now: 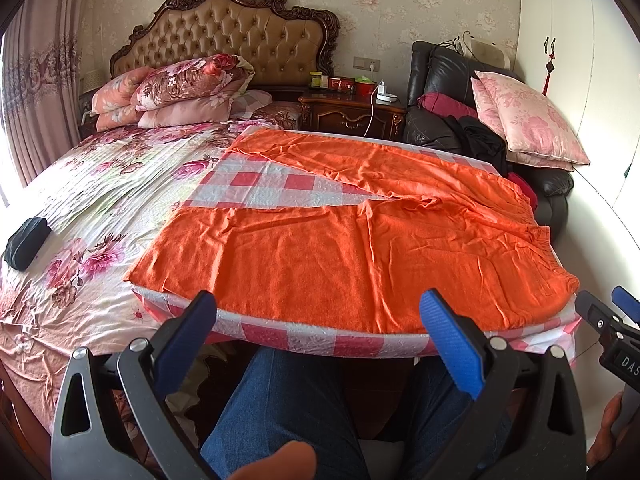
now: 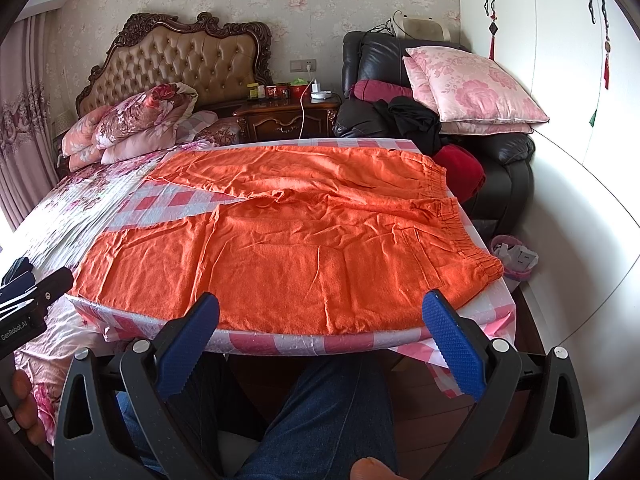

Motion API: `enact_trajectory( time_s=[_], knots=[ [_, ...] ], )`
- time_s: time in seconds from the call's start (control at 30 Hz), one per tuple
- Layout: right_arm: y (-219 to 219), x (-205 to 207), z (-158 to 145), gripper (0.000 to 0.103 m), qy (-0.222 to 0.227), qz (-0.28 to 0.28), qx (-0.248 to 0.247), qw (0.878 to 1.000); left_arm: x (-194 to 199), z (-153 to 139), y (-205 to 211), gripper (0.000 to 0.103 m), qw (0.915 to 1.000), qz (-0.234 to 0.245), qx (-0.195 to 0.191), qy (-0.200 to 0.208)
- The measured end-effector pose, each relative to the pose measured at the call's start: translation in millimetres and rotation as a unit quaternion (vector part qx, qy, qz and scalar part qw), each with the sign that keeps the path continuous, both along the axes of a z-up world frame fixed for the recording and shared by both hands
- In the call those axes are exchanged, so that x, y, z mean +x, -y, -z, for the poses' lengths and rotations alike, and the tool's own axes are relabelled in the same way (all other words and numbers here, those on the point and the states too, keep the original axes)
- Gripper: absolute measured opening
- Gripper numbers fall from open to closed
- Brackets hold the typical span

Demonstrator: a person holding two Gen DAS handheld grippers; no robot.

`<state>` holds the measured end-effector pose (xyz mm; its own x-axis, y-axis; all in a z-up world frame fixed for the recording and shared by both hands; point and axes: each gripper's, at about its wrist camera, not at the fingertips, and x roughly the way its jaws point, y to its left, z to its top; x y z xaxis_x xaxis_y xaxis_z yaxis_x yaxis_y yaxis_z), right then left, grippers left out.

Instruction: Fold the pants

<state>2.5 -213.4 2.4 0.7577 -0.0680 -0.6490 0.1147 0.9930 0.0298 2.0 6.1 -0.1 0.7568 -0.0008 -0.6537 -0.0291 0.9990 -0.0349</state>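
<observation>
Just beyond both grippers' spread fingers (image 1: 450, 340) — flat orange pants (image 2: 280, 248).

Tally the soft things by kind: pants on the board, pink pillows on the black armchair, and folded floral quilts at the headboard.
Orange pants: 1, spread flat on the checked board.
Pink pillows on the black armchair: 2, stacked.
Folded floral quilts: 2 at least; the pile hides any more.
Total: 5
</observation>
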Motion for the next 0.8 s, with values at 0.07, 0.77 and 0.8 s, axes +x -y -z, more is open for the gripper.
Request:
enact_trajectory(
  time_s=[0.07,0.77,0.8],
  knots=[
    [-2,2,-2,0.098,0.0,0.0,-0.001,1.0,0,0,0,0.102,1.0,0.0,0.0,0.001],
    [77,36,39,0.098,-0.056,0.043,0.052,0.996,44,19,-70,0.101,0.998,0.001,-0.056,-0.028],
    [83,43,39,0.098,-0.057,0.046,0.052,0.996,52,20,-75,0.101,0.9975,0.003,-0.062,-0.034]
  ],
)
